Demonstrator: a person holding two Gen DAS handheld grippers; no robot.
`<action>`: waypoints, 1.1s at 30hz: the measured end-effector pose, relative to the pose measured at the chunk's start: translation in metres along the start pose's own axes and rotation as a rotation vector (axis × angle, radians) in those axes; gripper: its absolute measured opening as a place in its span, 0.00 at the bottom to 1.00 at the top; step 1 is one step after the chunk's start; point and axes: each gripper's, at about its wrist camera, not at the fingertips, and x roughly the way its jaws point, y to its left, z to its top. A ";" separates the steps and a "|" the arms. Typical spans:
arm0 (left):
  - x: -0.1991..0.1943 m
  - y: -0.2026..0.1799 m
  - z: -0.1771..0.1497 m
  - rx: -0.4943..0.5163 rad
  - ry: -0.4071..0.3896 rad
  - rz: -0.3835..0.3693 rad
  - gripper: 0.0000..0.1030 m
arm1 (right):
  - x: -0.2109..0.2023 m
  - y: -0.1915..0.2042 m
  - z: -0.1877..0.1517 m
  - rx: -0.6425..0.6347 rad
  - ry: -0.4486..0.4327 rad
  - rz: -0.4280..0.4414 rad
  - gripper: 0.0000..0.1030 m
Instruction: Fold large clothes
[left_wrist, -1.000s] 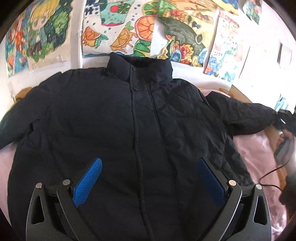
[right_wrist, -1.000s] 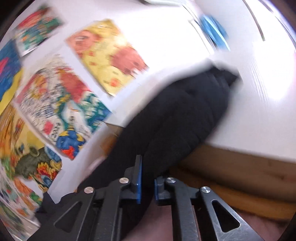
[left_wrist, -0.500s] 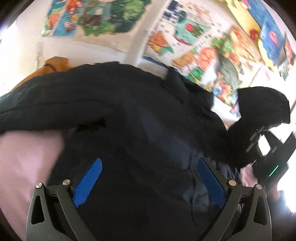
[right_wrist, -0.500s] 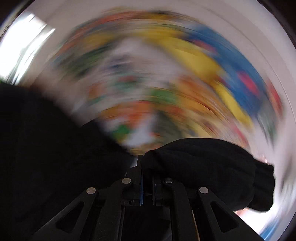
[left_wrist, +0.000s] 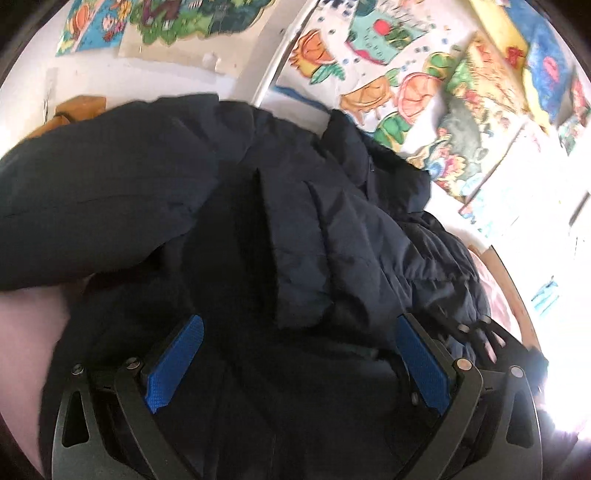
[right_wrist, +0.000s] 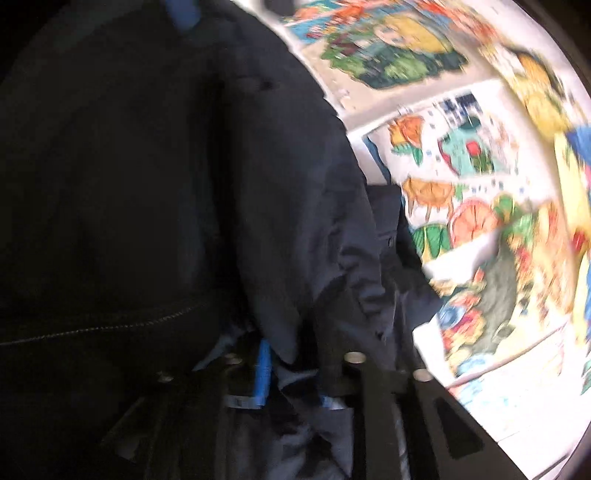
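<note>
Lying beneath the spread left hand-held gripper (left_wrist: 295, 360) — jacket (left_wrist: 229, 206), sleeve between the just-parting right hand-held gripper (right_wrist: 295, 373).

The jacket (left_wrist: 303, 229) is dark navy, faintly quilted. The sheet (left_wrist: 29, 332) under it is pale pink. Gripper pads (left_wrist: 173, 365) are bright blue on black frames. Wall drawings (left_wrist: 424, 96) show orange, green, yellow and teal.

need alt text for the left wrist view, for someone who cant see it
A dark navy padded jacket lies on a pink sheet, one sleeve folded across its front. The left gripper hovers over the hem, its blue-padded jaws wide apart. Colourful drawings cover the white wall behind.
</note>
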 end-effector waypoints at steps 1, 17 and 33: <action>0.005 -0.001 0.003 -0.009 0.004 -0.014 0.98 | 0.000 -0.007 0.000 0.029 0.000 0.017 0.41; -0.004 -0.039 0.057 0.182 -0.272 0.374 0.03 | -0.006 -0.186 -0.078 0.743 0.025 0.000 0.60; 0.073 -0.017 0.029 0.255 -0.122 0.636 0.06 | 0.116 -0.170 -0.122 0.868 0.284 -0.012 0.59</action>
